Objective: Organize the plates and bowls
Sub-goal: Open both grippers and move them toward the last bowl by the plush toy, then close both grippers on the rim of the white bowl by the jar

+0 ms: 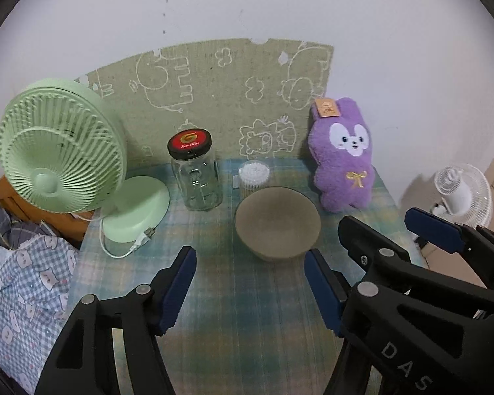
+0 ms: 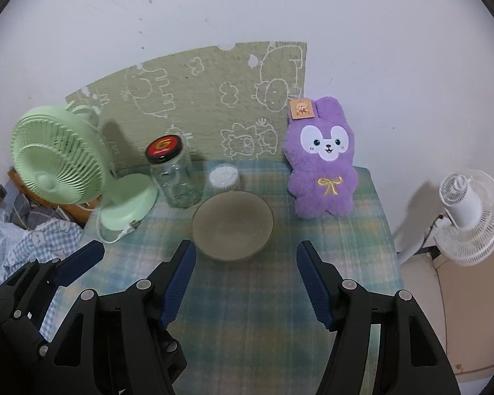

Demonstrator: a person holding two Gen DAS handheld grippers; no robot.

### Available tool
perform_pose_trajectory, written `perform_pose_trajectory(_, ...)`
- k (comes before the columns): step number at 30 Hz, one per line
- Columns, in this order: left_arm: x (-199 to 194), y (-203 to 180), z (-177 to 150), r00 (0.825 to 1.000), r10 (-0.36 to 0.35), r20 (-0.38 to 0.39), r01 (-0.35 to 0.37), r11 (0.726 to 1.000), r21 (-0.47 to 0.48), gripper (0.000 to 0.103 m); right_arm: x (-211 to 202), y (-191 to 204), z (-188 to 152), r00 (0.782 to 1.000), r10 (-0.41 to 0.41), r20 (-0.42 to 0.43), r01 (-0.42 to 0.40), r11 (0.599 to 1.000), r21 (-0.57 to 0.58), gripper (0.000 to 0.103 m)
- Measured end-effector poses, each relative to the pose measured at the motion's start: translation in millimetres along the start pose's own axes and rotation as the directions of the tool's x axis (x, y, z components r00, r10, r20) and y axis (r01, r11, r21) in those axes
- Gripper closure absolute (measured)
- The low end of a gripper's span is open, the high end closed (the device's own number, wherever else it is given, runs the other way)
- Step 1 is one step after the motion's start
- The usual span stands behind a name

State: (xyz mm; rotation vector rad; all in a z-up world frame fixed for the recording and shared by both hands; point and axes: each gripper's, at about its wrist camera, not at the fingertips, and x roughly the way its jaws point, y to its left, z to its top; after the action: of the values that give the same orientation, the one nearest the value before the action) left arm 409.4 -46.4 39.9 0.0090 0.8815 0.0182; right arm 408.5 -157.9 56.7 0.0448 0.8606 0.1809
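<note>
Grey-brown bowl (image 1: pixel 277 223) sits mid-table on plaid cloth (image 1: pixel 240 312), just in front of cotton-swab tub (image 1: pixel 254 173), glass jar (image 1: pixel 195 171) to its left. Left gripper (image 1: pixel 250 288) and right gripper (image 2: pixel 245 283) both hover short of it, fingers spread wide, nothing held. Bowl looks rigid, ceramic-like, likely weighty, smooth, chip-prone. Best hold: pinch near rim wall, one finger inside, one outside. No plates in sight.

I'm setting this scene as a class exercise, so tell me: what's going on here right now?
A person holds the left hand-held gripper and the right hand-held gripper above a plaid-covered table. Both are open and empty, facing a brown bowl that neither touches. Behind it stand a glass jar, a small tub of white bits, a green fan and a purple plush rabbit.
</note>
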Motion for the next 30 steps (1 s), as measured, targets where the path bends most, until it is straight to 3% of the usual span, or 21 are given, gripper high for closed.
perform_pose_trajectory(7, 55, -9, 15, 1.000, 0.012, -0.025, -0.012, 1.000, -0.001, 0.034, 58, -19, 15, 1.000, -0.001, -0.026, 0.001, 1.000, 0.002, 0.036)
perform_pose_trajectory(14, 108, -6, 19, 0.998, 0.030, -0.059, -0.032, 0.999, -0.026, 0.042, 115, -28, 20, 0.998, -0.010, -0.056, 0.010, 1.000, -0.001, 0.036)
perform_pose_trajectory(18, 129, -5, 19, 0.997, 0.037, -0.073, -0.038, 0.999, -0.019, 0.049, 140, -30, 19, 0.997, -0.005, -0.073, 0.005, 1.000, 0.003, 0.036)
perform_pose_trajectory(28, 165, -7, 15, 0.993, 0.035, -0.116, -0.036, 0.999, -0.009, 0.051, 182, -33, 15, 0.993, 0.010, -0.117, -0.007, 1.000, 0.021, 0.036)
perform_pose_trajectory(30, 168, -8, 14, 0.992, 0.041, -0.118, -0.041, 0.999, -0.002, 0.051, 186, -34, 13, 0.992, 0.010, -0.122, -0.007, 1.000, 0.024, 0.041)
